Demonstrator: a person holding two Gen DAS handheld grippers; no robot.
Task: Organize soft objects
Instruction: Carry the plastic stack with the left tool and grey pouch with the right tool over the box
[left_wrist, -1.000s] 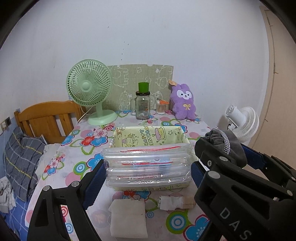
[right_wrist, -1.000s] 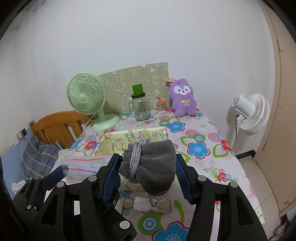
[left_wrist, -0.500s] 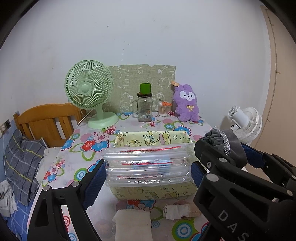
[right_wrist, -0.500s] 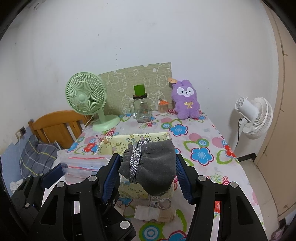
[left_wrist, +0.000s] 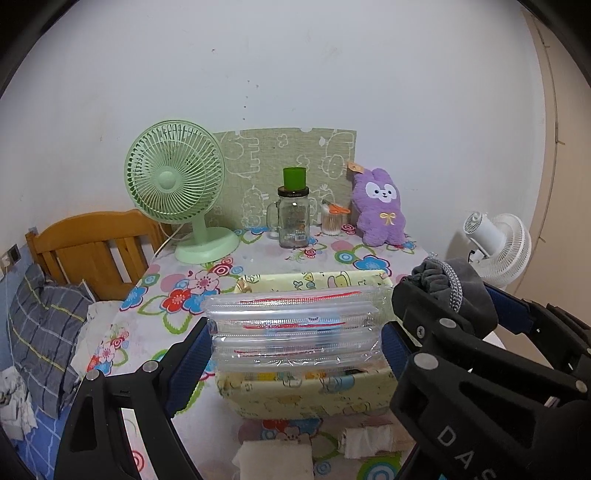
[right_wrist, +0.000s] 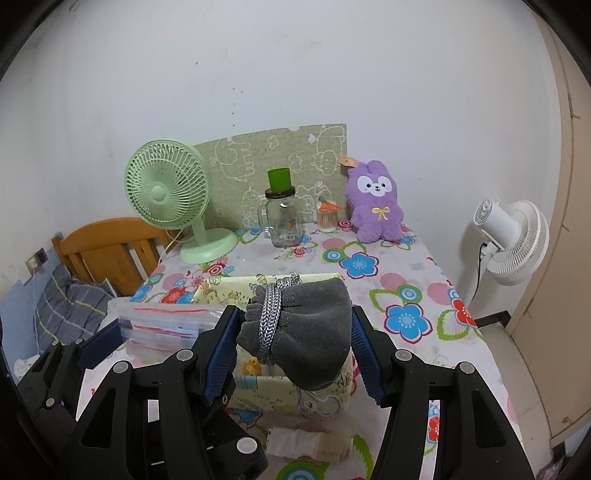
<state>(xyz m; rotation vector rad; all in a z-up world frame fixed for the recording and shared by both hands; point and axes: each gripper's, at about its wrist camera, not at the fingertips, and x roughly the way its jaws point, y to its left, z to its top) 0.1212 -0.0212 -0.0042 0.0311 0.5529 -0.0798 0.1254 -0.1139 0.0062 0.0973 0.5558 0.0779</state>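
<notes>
My left gripper (left_wrist: 295, 338) is shut on a stack of clear zip bags (left_wrist: 293, 328) with red and blue seals, held over the near part of a yellow cartoon-print fabric basket (left_wrist: 306, 397). My right gripper (right_wrist: 293, 332) is shut on a grey drawstring pouch (right_wrist: 314, 328) wound with a silver-grey cord, hanging above the same basket (right_wrist: 258, 391). In the left wrist view the pouch (left_wrist: 452, 295) and the right gripper's black body sit at the right. In the right wrist view the bags (right_wrist: 166, 326) show at the left.
On the flowered tablecloth (right_wrist: 406, 295) stand a green desk fan (left_wrist: 177, 192), a glass jar with a green cup (left_wrist: 293, 218), a small swab jar (left_wrist: 334, 221) and a purple plush (left_wrist: 380, 206). White folded tissue (left_wrist: 273, 459) and a paper-wrapped roll (right_wrist: 310, 441) lie near. A white fan (right_wrist: 511, 240) stands right, a wooden headboard (left_wrist: 92, 247) left.
Both grippers have moved forward with their loads, over the yellow basket. The basket and the tissue have slid lower in both views. Neither grip has changed.
</notes>
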